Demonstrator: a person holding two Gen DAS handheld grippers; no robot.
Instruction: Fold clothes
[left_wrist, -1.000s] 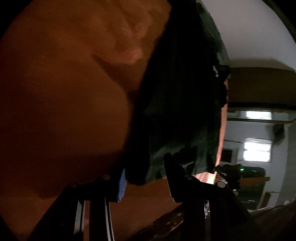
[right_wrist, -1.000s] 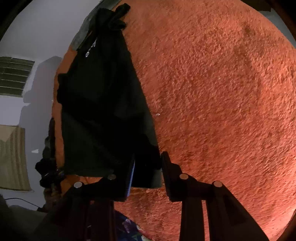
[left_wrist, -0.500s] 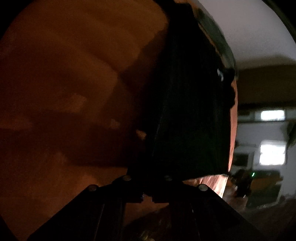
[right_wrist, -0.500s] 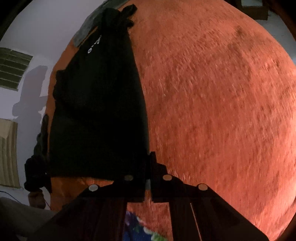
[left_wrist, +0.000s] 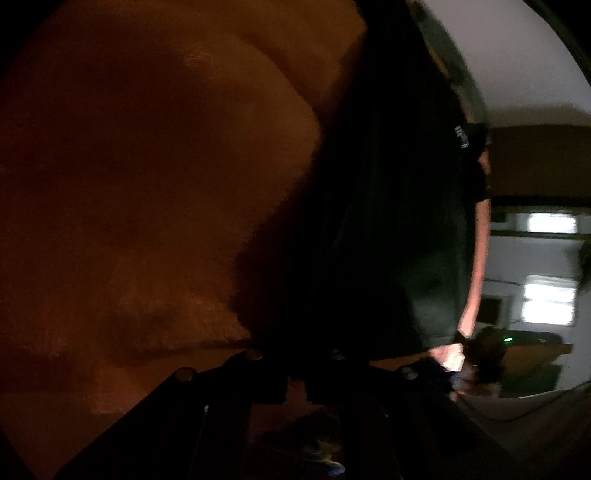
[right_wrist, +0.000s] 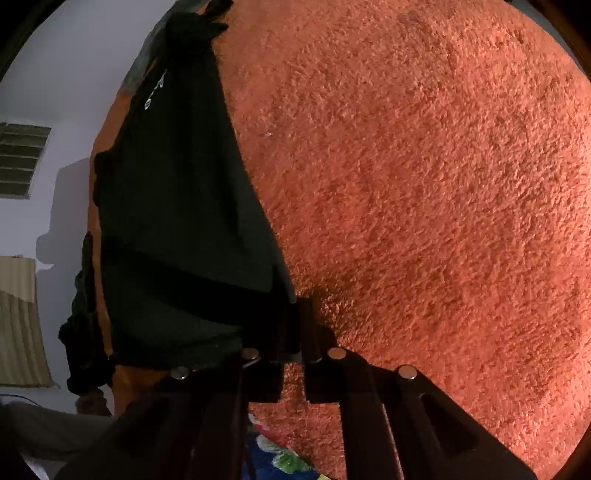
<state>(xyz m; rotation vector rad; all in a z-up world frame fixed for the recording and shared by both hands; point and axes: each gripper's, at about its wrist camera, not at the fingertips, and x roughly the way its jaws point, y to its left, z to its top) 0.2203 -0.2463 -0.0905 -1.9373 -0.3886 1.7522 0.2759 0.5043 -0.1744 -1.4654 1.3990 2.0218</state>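
Both grippers, left (left_wrist: 295, 369) and right (right_wrist: 293, 332), had jaws pinched on the black garment's (right_wrist: 177, 206) near corners; it lay flat on the orange blanket (right_wrist: 424, 221), folding barely started.

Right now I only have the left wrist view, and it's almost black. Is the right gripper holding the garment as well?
Observer: Yes. In the right wrist view the right gripper pinches the near corner of the black garment. Its jaws are opening a touch, with cloth between them.
Operator: What is the garment lying on?
Observer: A rust-orange carpet. It is well lit there, and its rough pile shows clearly.
Operator: Is the garment spread flat?
Observer: Mostly, but its far end is bunched into a crumpled tip.
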